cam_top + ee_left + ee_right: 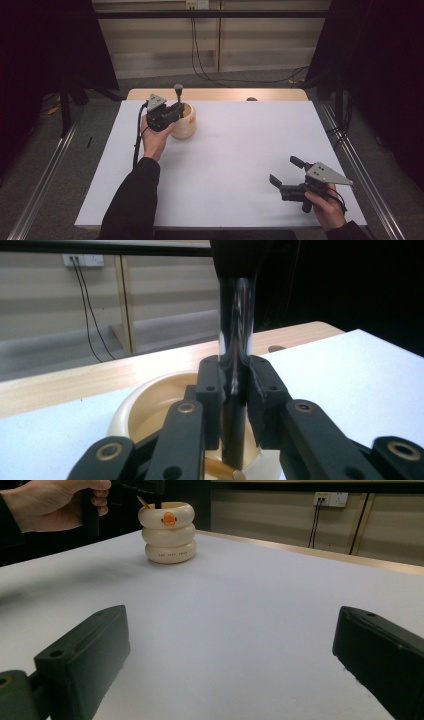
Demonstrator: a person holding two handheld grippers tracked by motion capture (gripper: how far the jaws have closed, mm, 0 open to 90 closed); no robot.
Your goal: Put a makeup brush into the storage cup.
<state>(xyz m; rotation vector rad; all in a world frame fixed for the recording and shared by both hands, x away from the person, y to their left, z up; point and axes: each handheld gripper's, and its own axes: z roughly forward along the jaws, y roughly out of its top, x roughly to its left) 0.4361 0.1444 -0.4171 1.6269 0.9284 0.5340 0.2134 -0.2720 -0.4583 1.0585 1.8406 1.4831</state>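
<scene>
1. Pen first: a glossy black cylindrical pen (236,340) stands upright, pinched between the pads of the left gripper (235,405), its lower end down inside the cream ringed ceramic pen holder (150,410).
2. From the high view, the left gripper (167,114) sits just beside the holder (185,122), on its near-left side, with the pen's top (178,90) poking up above the jaws.
3. Grip check: the jaws are pressed onto the barrel on both sides, no gap visible.
4. Over on the other side, the right gripper (287,175) rests well apart from the action, its jaws spread wide with nothing but white table (240,630) between them.
5. Its own view looks across at the holder (168,532), three stacked rings with an orange duck mark, and a thin yellowish stick (143,502) leaning inside.
6. Risk, as I judge it: the barrel is slick, so a loosened pinch could let it slide.
7. Another hazard: tilting the pen against the rim could tip the holder, since nothing steadies it.
</scene>
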